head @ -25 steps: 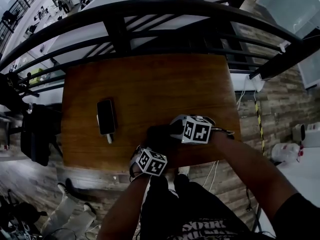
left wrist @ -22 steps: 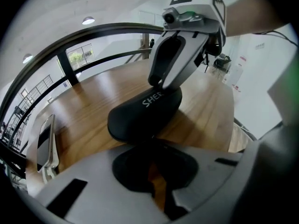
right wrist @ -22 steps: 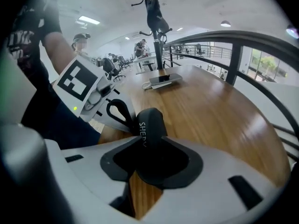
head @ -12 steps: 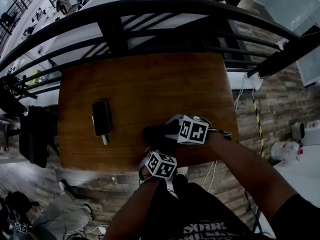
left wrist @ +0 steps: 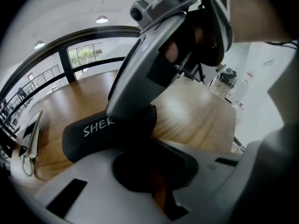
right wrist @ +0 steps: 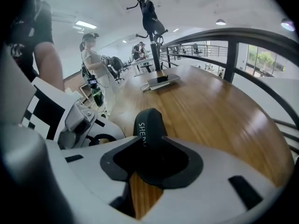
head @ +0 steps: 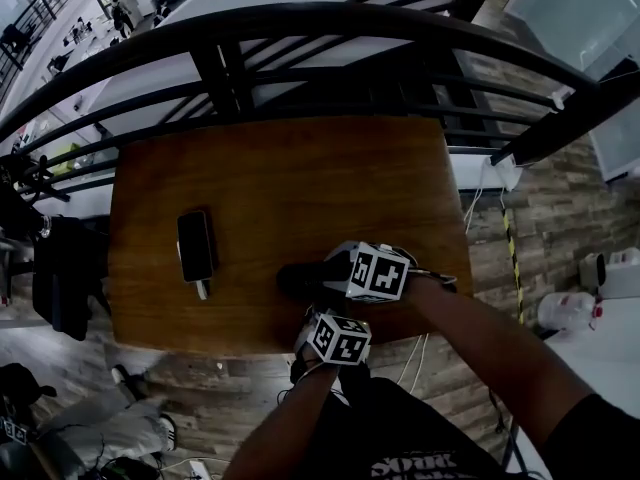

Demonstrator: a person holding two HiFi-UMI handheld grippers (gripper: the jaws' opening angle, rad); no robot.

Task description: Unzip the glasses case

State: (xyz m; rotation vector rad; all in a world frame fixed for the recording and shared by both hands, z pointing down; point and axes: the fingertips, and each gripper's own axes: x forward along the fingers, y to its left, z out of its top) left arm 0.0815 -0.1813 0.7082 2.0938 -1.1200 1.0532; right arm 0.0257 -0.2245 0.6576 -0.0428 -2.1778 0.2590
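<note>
Black glasses case (head: pixel 298 280) lies by the near edge of the bench (head: pixel 300 168), with the right gripper (right wrist: pixel 149 160) and left gripper (left wrist: pixel 149 171) each holding it in closed fingers. No opened zip shows; unzipping seems barely begun.

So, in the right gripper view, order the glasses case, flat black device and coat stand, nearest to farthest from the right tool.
1. glasses case, between the jaws of the right tool.
2. flat black device, farther up the table, centre.
3. coat stand, past the table's far end.
</note>
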